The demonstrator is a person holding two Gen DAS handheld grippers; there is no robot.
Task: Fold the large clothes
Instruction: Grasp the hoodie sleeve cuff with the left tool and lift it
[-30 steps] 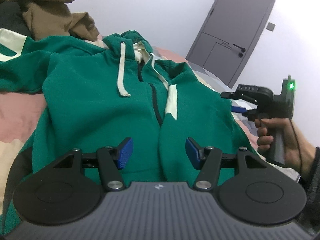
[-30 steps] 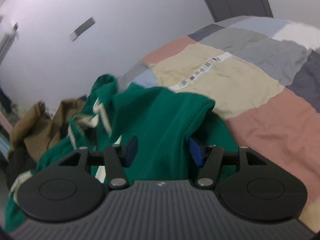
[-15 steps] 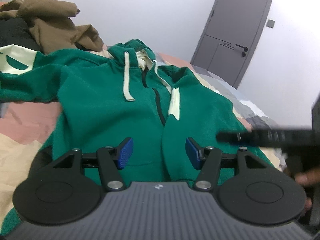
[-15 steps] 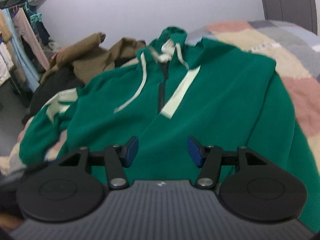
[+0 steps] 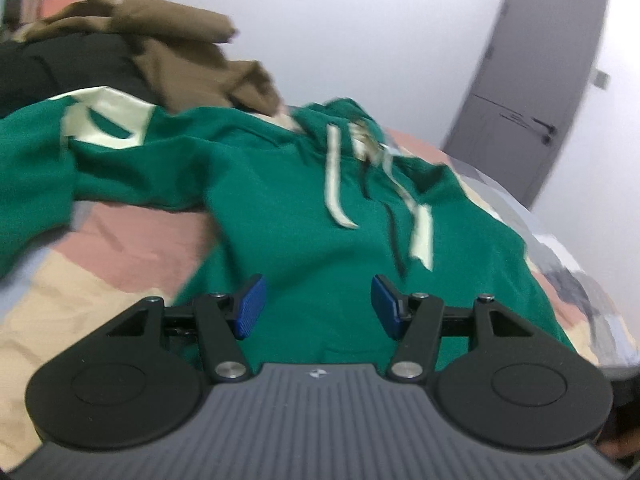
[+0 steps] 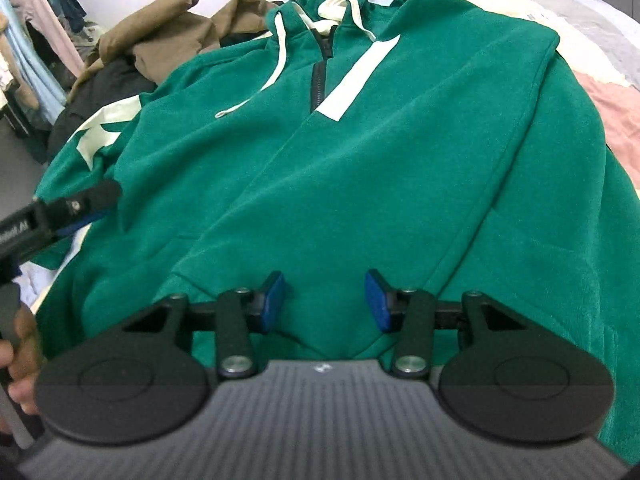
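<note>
Since the earlier frame the right gripper (image 6: 325,300) had swung from the hoodie's side to its hem, low in the frame, its empty jaws closing. The green hoodie (image 6: 360,152) lay flat, front up, on the patchwork bed (image 5: 104,248), so folding had not begun. The left gripper (image 5: 316,306) hung half open, empty. The left view was blurred, and the hem was hidden.

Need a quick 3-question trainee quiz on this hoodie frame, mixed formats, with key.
1. True or false: the green hoodie lies front-up on the patchwork bedspread.
2. What is piled beyond the hood? A) brown garment B) towels C) pillows
3. Does the right gripper, jaws closing, pinch any fabric yet?

Key: 1 true. 2 A, the brown garment. 3 No, nothing sits between its pads; the left gripper is open too.
</note>
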